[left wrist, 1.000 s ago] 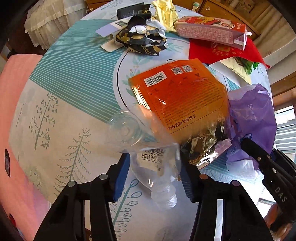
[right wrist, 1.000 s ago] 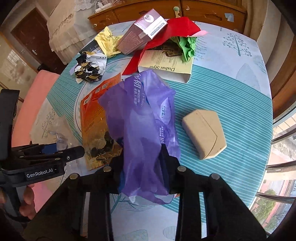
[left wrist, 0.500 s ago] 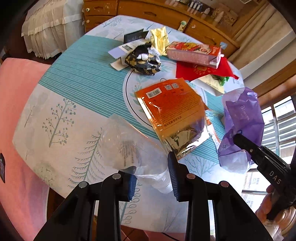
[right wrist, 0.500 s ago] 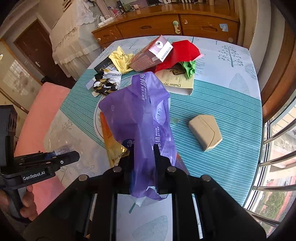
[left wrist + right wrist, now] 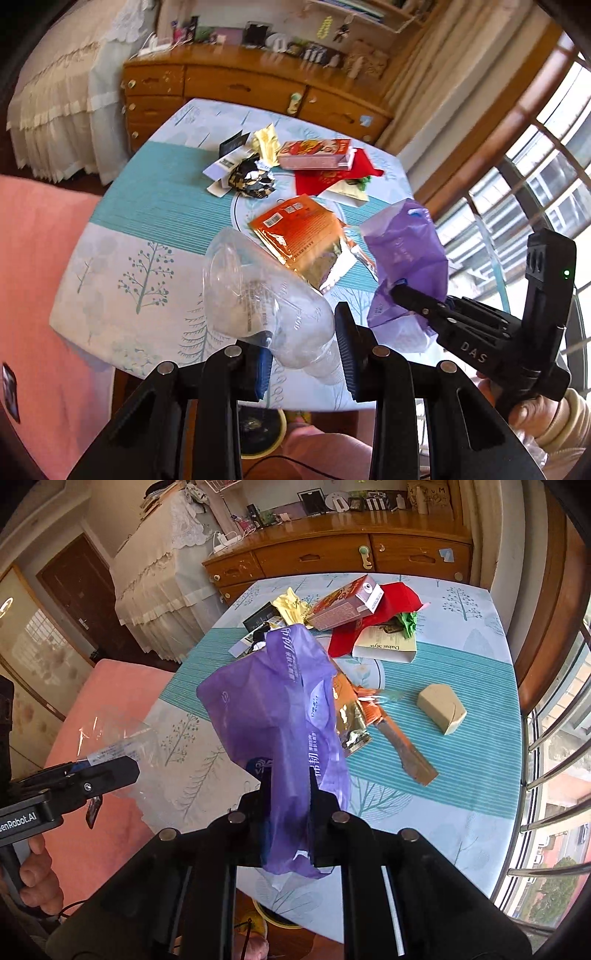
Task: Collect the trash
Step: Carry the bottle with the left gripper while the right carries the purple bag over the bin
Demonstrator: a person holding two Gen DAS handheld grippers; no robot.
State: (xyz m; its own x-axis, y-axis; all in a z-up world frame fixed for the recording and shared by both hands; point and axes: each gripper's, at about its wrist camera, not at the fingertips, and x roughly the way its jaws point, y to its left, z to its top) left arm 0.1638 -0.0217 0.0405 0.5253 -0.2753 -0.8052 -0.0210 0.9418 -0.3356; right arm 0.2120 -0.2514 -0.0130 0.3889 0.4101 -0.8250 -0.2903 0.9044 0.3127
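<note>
Your left gripper (image 5: 303,350) is clamped on a clear plastic bottle (image 5: 258,295), crushed between the blue pads and held clear above the near edge of the table (image 5: 155,192). Over the last second the jaws have been closing on it, then held. Your right gripper (image 5: 286,812) pinches a purple plastic bag (image 5: 273,701), bunched film between the pads; those jaws have also just been closing, now nearly together. The bag hangs in the air, to the right of the bottle, not touching it.

Step in hand, as judged: carry both pieces off the table to wherever the trash goes. No bin is clearly in view; a yellow-rimmed round thing (image 5: 275,917) shows below the table edge, identity uncertain.

Notes for doing it well:
- Keep both grips tight. The bottle is slick and springy and could pop out.
- The bag is limp; let no loose fold drag over the orange foil pouch (image 5: 295,232) lying on the table.
- Left on the table: the pouch, a red carton (image 5: 314,153), crumpled black-and-gold wrapper (image 5: 251,179), a tan folded box (image 5: 441,709).
</note>
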